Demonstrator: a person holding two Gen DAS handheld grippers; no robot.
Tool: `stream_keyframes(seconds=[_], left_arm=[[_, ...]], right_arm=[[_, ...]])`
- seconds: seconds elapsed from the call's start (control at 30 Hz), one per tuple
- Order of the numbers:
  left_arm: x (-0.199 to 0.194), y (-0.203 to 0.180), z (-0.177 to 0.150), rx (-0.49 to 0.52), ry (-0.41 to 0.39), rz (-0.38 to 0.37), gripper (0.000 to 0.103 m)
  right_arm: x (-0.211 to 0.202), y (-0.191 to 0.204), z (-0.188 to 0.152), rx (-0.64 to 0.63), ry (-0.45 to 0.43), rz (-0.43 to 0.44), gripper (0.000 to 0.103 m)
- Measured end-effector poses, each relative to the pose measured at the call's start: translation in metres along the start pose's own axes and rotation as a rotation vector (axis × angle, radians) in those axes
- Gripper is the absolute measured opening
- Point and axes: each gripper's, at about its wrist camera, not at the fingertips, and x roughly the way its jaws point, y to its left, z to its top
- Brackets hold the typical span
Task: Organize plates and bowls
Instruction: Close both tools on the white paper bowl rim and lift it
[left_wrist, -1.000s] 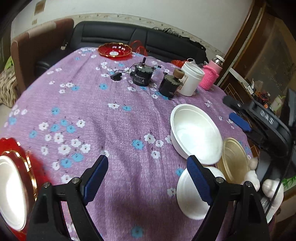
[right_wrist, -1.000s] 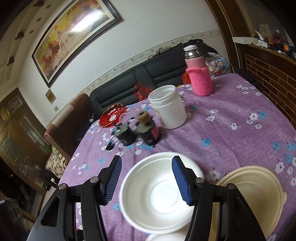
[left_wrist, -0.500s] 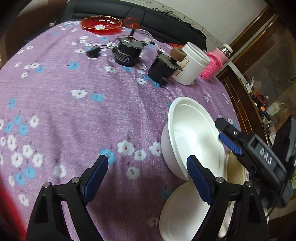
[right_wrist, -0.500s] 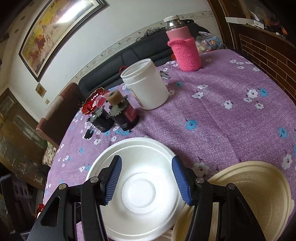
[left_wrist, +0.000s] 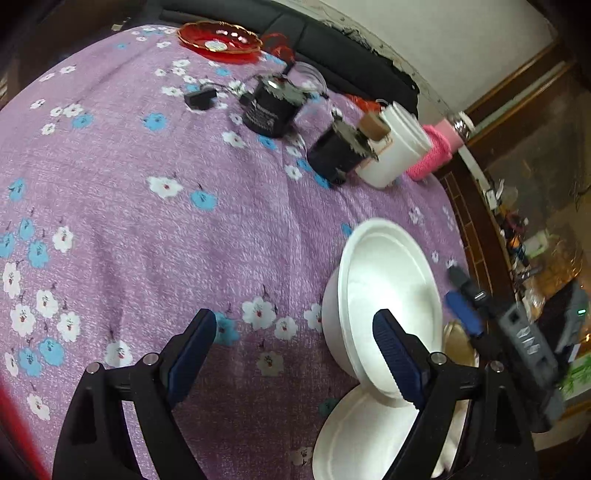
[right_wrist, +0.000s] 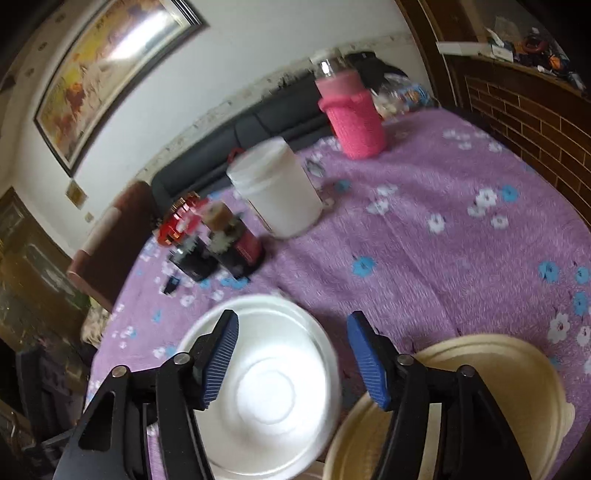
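Note:
A deep white bowl (left_wrist: 388, 288) stands on the purple flowered tablecloth (left_wrist: 147, 221), with a flatter white dish (left_wrist: 362, 439) just in front of it and a cream bowl (left_wrist: 456, 339) at its right. My left gripper (left_wrist: 295, 354) is open over the cloth, its right finger overlapping the bowl's near rim. In the right wrist view the white bowl (right_wrist: 266, 387) sits left of the cream bowl (right_wrist: 480, 387). My right gripper (right_wrist: 293, 354) straddles the white bowl's right rim. Its jaws are opening and the pads do not press on the rim. That gripper (left_wrist: 458, 291) also shows beside the bowl in the left wrist view.
Farther back stand two black canisters (left_wrist: 269, 107) (left_wrist: 338, 151), a white jar (left_wrist: 395, 147), a pink-sleeved bottle (left_wrist: 439, 151) and a small black plug (left_wrist: 199, 99). A red dish (left_wrist: 218, 38) lies at the far edge. A dark sofa (right_wrist: 258, 125) and a brick wall (right_wrist: 524, 122) border the table.
Both grippers have sunk closer to the white bowl. The left one swung right, away from the red plates at the left edge. The right jaws have widened a little.

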Motion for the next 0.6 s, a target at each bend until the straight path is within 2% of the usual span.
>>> stream_keyframes(seconds=[0.1, 0.23, 0.4, 0.47, 0.5, 0.53, 0.57, 0.6], left_arm=[[0.001, -0.005, 0.002, 0.015, 0.0, 0.006, 0.086], [0.015, -0.019, -0.001, 0.063, 0.03, 0.03, 0.086], [0.036, -0.024, -0.004, 0.076, 0.065, 0.059, 0.086], [0.039, -0.028, -0.003, 0.103, 0.059, 0.086, 0.085], [0.041, -0.03, -0.003, 0.109, 0.062, 0.089, 0.079], [0.042, -0.031, -0.002, 0.115, 0.058, 0.099, 0.074], [0.042, -0.032, -0.002, 0.123, 0.059, 0.105, 0.059], [0.045, -0.035, -0.002, 0.14, 0.074, 0.104, 0.042]], right_arm=[[0.017, 0.001, -0.005, -0.014, 0.083, -0.01, 0.066], [0.02, 0.008, -0.008, -0.052, 0.101, -0.008, 0.066], [0.024, 0.01, -0.011, -0.062, 0.126, 0.003, 0.066], [0.024, 0.009, -0.011, -0.058, 0.127, 0.003, 0.06], [0.024, 0.008, -0.011, -0.052, 0.127, -0.001, 0.057], [0.025, 0.007, -0.012, -0.044, 0.133, 0.004, 0.049], [0.026, 0.006, -0.012, -0.036, 0.14, 0.011, 0.036], [0.027, 0.005, -0.013, -0.032, 0.148, 0.019, 0.029]])
